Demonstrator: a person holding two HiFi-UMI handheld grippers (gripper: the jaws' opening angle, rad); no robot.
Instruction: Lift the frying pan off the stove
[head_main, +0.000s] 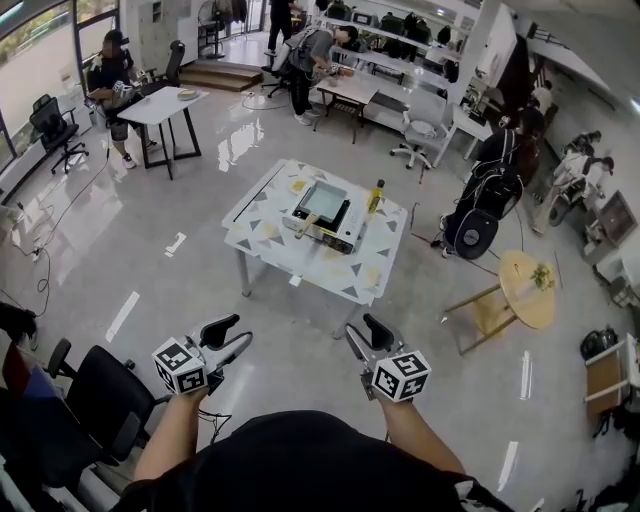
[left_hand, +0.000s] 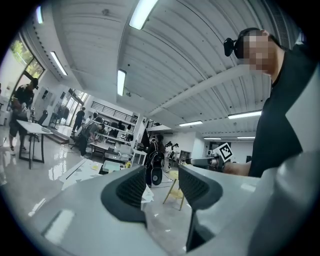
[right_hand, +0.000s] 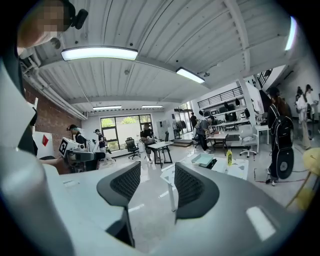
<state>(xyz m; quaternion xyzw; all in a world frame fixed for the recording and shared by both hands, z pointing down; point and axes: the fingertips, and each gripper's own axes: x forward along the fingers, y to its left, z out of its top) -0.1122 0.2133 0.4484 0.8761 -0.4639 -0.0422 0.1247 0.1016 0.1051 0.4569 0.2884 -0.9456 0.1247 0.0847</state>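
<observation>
Left gripper (head_main: 232, 335) jaws apart, empty. Right gripper (head_main: 365, 335) jaws wide apart, empty. Both well short of the counter (head_main: 262, 235). Frying pan (head_main: 322, 203) sits on stove (head_main: 346, 238).

Pan: your pan (head_main: 323, 203) is square and shallow, pale grey-green inside with a dark rim.
Handle: the handle (head_main: 303, 226) is light wood and sticks out past the pan's near-left side, roughly toward you.
Pan state: it sits flat on the stove, not lifted.
Stove: a low silver stove (head_main: 343, 238), set slantwise to you.
Place: you'll find both near the middle of the tabletop (head_main: 262, 236), well ahead of you.
</observation>
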